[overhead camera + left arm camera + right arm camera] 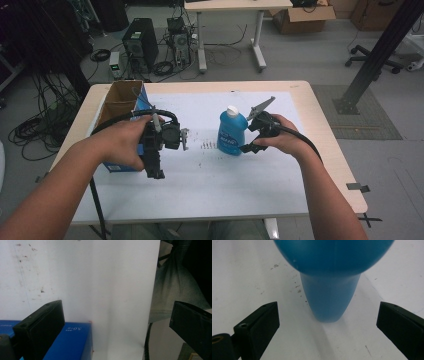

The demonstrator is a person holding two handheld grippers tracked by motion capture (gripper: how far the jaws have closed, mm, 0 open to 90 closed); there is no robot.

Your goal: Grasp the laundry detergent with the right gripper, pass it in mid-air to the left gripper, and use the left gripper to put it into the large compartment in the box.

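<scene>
Between spread fingers (262,325) (untouched): blue bottle (329,297)

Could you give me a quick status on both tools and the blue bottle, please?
Right tool open, jaws either side of blue bottle, not touching. Left tool open beside blue box. Bottle upright, capped. Nothing between.

Evenly lit from overhead, bright on the white tabletop (210,175), with soft short shadows. Slightly soft and grainy throughout. Blurred up close on the blue bottle (332,277); no harsh glare.

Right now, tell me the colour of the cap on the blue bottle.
White: the cap tops the blue bottle, clearest in the high view.
</scene>
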